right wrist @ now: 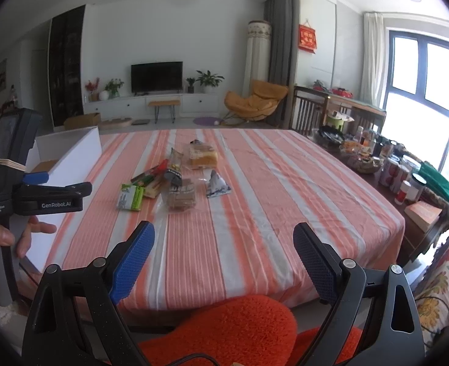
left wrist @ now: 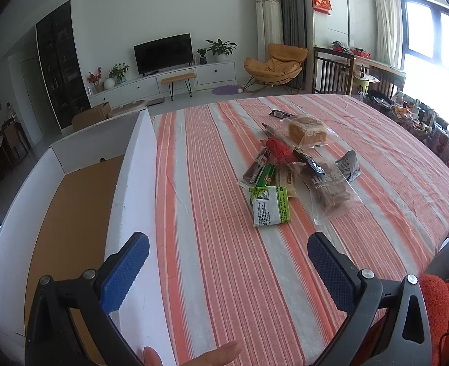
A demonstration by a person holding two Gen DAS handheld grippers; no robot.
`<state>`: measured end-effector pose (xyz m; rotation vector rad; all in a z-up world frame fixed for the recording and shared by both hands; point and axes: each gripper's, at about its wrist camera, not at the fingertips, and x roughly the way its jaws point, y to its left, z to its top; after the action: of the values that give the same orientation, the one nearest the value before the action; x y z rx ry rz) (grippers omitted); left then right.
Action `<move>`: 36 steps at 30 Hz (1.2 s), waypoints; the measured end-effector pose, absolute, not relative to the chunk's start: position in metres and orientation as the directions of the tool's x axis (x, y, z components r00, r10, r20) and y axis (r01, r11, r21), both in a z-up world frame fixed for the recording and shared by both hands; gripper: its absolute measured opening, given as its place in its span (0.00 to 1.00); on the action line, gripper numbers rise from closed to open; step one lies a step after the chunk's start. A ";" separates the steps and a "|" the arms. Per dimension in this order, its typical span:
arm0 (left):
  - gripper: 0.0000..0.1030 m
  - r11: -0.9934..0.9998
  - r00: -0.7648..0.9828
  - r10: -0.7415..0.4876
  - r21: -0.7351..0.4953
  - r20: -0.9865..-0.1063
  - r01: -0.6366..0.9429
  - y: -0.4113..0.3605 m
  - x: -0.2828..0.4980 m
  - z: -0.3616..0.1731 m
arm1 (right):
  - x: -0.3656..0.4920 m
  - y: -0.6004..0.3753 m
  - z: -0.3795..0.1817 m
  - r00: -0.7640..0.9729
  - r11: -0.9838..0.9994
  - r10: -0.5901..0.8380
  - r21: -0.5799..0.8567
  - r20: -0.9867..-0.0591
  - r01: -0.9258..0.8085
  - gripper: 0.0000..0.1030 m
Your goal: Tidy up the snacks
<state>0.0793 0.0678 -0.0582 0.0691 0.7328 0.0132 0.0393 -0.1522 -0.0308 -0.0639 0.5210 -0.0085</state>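
Both tools (left wrist: pixel 227 262) (right wrist: pixel 224 253) agape, empty.

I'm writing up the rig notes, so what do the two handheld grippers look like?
Both the left gripper and right gripper have black angular frames with silver bolts and textured blue finger pads. The left one's side reads GenRobot.AI, with a grey handle.

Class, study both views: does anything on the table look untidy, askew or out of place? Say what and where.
Yes: the snacks lie in a loose, overlapping heap mid-table on the striped cloth, pointing every way, while the white box at the left edge shows only its bare brown floor. Both tongs are open, holding nothing.
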 end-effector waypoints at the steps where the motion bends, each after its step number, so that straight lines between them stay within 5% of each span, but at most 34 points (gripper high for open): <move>1: 1.00 0.998 0.738 0.041 0.068 -0.674 0.006 0.070 0.079 -0.059 | 0.040 -0.152 -0.031 0.867 0.998 -0.025 -0.060 -0.498 -0.006 0.91; 12: 1.00 0.998 0.774 0.017 0.062 -0.633 0.029 0.047 0.046 -0.025 | 0.043 -0.154 -0.035 0.868 0.999 -0.024 -0.043 -0.496 0.003 0.91; 20: 1.00 0.995 0.865 -0.036 0.061 -0.501 0.076 0.022 0.007 0.000 | 0.042 -0.161 -0.034 0.872 0.999 -0.049 -0.031 -0.488 0.039 0.91; 36: 1.00 0.984 0.847 -0.035 0.131 -0.530 0.122 0.004 -0.006 0.012 | 0.027 -0.170 -0.024 0.898 0.999 -0.047 -0.010 -0.437 0.047 0.92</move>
<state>-0.0059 0.0036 0.0116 0.1620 0.5549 -0.0829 0.0268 -0.1703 -0.0243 0.0014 0.4524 -0.0488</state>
